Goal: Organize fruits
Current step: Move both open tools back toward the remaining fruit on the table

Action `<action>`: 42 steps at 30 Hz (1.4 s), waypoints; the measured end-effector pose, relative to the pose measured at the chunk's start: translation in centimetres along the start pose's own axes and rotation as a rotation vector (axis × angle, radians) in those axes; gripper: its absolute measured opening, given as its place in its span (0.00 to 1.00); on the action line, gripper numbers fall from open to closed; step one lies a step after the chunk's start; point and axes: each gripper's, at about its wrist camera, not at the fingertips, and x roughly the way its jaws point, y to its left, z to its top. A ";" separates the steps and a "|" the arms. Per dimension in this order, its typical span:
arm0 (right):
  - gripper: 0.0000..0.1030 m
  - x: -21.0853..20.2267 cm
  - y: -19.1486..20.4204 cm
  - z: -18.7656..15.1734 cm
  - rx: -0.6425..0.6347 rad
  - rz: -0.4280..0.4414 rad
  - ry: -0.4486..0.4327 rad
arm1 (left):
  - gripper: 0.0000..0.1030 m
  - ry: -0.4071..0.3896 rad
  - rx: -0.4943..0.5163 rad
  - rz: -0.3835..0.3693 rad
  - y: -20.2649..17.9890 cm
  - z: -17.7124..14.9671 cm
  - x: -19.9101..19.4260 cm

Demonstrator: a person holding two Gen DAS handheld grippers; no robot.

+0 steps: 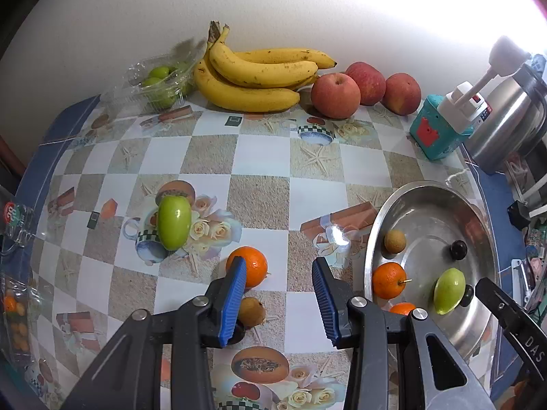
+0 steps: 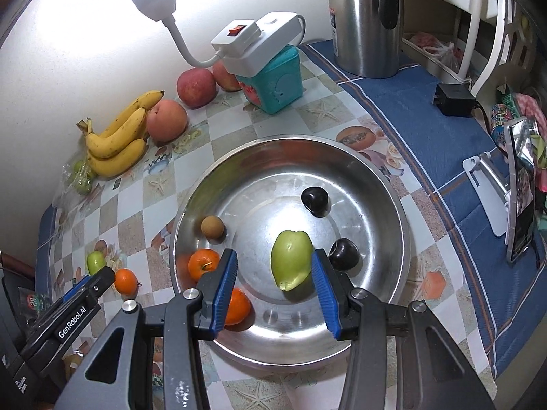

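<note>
Steel bowl (image 2: 393,205) under my right gripper (image 2: 273,294), jaws wide, empty, over green fruit (image 2: 290,263); left gripper (image 1: 278,294) likewise agape near tangerine (image 1: 254,263).

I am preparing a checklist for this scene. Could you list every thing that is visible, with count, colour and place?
steel bowl: 1, silver, on table at right
oranges in bowl: 2, orange, near left wall
green fruit in bowl: 1, green, middle
dark plums: 2, black, right part of bowl
small brown fruit in bowl: 1, tan
orange on table: 1, orange, left of bowl
green fruit on table: 1, green
brown fruit on table: 1
bananas: bunch, yellow, by wall
apples: 3, red
plastic box: clear, green fruits inside
kettle: steel
teal box: 1
left gripper: jaws open
right gripper: jaws open
</note>
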 end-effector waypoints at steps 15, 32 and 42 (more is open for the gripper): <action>0.75 1.4 0.6 -0.2 -0.033 -0.026 0.044 | 1.00 0.045 -0.035 0.076 1.0 -0.3 1.2; 0.96 2.4 0.4 -0.6 -0.046 -0.075 0.060 | 1.00 0.051 -0.030 0.151 1.7 -0.6 2.3; 0.97 2.2 0.6 -0.6 -0.055 -0.075 0.041 | 1.00 0.035 -0.026 0.151 1.6 -0.5 1.8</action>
